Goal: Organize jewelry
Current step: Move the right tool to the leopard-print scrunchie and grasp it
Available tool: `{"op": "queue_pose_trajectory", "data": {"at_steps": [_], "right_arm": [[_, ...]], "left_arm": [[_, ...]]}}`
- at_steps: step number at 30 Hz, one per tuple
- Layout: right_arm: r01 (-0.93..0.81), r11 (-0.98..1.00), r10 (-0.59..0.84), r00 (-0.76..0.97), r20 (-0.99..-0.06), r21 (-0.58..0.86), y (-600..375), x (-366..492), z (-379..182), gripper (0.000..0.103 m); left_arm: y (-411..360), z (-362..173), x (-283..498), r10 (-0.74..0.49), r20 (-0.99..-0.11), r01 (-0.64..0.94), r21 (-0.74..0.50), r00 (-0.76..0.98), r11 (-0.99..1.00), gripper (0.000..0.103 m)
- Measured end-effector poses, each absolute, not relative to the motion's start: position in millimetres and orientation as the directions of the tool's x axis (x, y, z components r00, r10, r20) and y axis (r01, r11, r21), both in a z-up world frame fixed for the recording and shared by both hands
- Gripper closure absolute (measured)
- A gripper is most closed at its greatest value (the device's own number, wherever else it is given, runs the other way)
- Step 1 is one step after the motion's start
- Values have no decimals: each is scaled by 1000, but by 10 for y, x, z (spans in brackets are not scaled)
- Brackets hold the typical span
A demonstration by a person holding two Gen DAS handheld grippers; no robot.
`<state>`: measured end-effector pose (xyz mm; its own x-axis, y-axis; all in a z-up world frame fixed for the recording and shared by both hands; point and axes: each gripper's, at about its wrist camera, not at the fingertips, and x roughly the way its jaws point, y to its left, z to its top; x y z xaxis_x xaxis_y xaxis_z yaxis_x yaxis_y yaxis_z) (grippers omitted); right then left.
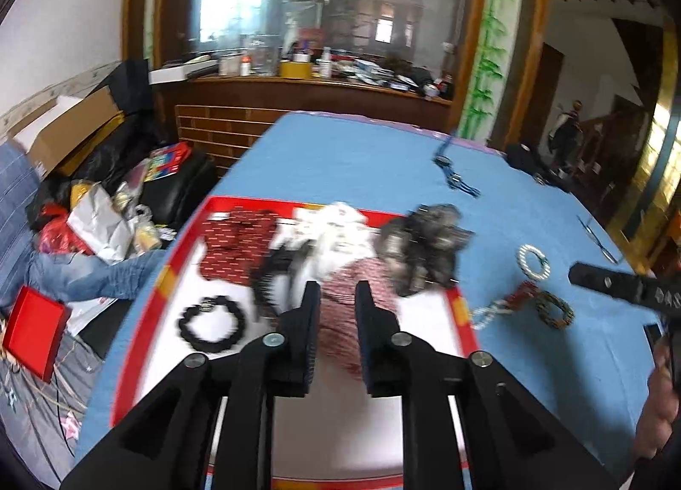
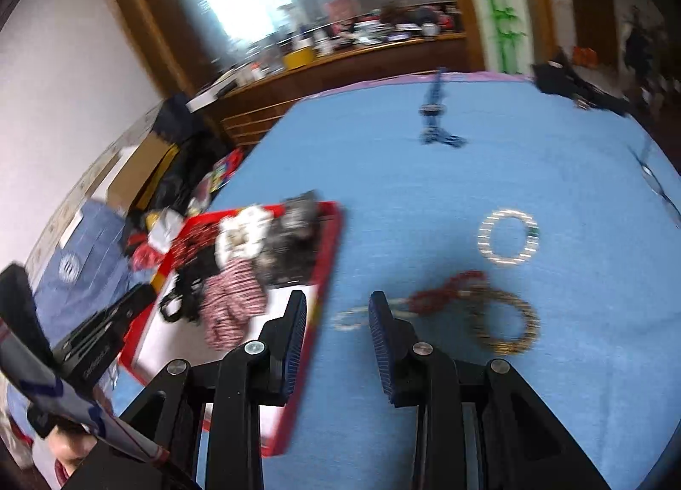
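your left gripper spread, empty, over red tray | your right gripper spread, empty | white bead ring at its 1 o'clock

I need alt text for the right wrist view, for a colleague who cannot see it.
The right tool, jaws apart and empty, hangs over a blue cloth beside a red-rimmed tray of hair accessories. Ahead on the cloth lie a white beaded bracelet, a gold one and a red beaded strand. The picture is motion-blurred.
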<state>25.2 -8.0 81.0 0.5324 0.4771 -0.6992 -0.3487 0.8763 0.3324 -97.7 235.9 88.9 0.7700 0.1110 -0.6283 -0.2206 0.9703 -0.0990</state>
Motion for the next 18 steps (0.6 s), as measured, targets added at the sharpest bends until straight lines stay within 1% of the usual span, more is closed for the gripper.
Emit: {"op": "queue_pose_trajectory", "data": {"at_steps": [3,7,10,16,17,18], "right_arm": [[-269,915,402,545,-735,301,-366,391,737,70],[-158,954,301,500,-812,256,-687,654,502,70],[-124,964,265,456,-850,234,-812,795,328,71],[-157,966,254,409,-876,207,-764,900,150,71],[-171,965,253,406,-878,199,-730,901,133,72],[-184,966,243,408,-880,182,-696,899,118,76]], "left_arm": [[2135,881,-927,85,-635,-175,-80,768,981,84],[1882,851,-848,42,-651,-113,-68,758,991,84],[1693,827,-780,0,-669,-63,-70,743,996,84],[1418,768,-598,-62,-705,8,-80,706,997,84],[1367,758,-551,-67,-712,18,-76,698,997,84],[1347,748,-528,-70,-717,25,-73,693,997,83]]}}
